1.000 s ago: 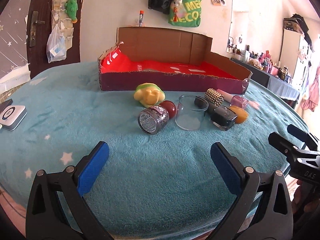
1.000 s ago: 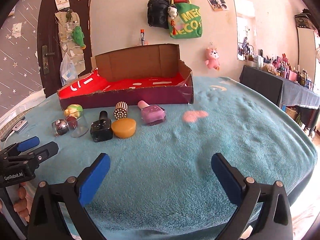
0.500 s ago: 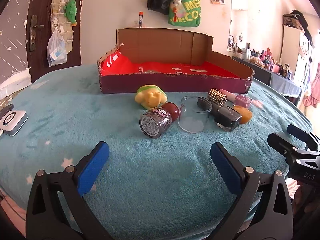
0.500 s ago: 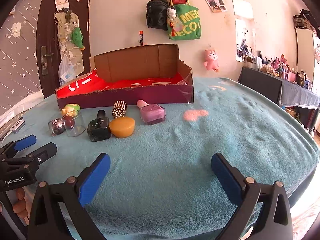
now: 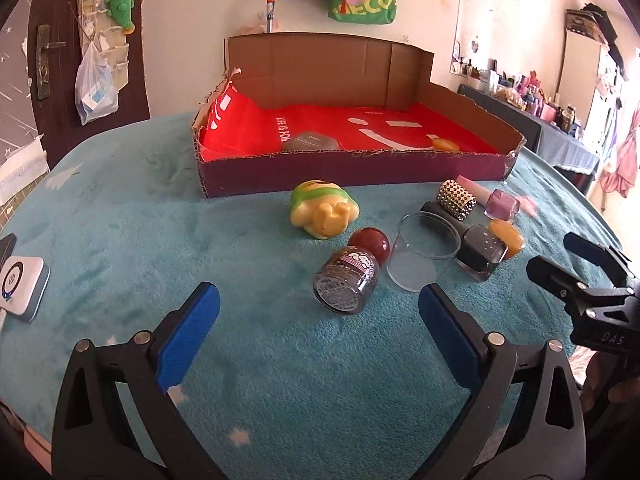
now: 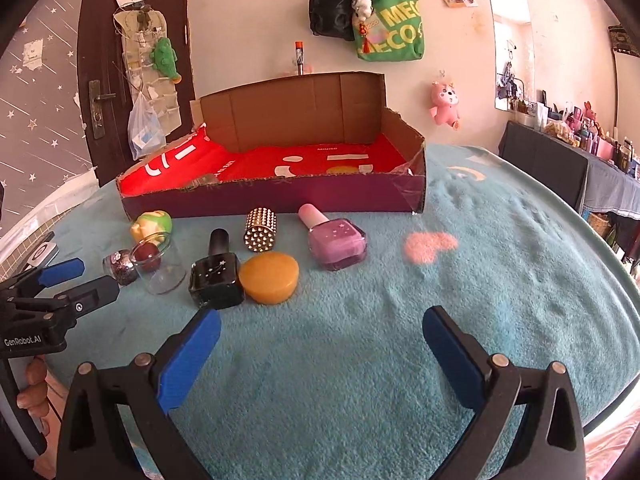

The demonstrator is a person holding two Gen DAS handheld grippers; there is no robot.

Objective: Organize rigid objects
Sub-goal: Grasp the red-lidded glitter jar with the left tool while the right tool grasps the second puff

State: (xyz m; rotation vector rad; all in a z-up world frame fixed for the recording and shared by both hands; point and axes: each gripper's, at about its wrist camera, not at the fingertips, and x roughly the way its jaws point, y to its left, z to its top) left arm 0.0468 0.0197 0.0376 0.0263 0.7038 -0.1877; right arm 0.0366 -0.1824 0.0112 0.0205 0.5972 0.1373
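L gripper low over the teal blanket, jaws spread wide w/ nothing between them, just been closing a bit; glitter jar lies on its side right ahead of the gap, not touched. R gripper also over the blanket, jaws wide apart, empty; black polish bottle sits just past its left fingertip, orange puck touching that bottle's side. Loose items grouped mid-blanket in front of the box: clear cup upright, next to the jar, dark red ball between jar and cup, yellow-green toy a bit further back. To the right of the cup: black bottle, orange puck, studded cylinder on its side, pink polish bottle lying flat. Behind them cardboard box, red liner, open top, tall back flap; inside, a grey oval thing on the left part and an orange piece near the right end, can't tell what either is. White device at the far left blanket edge, well apart from the rest. Green bag on the wall behind
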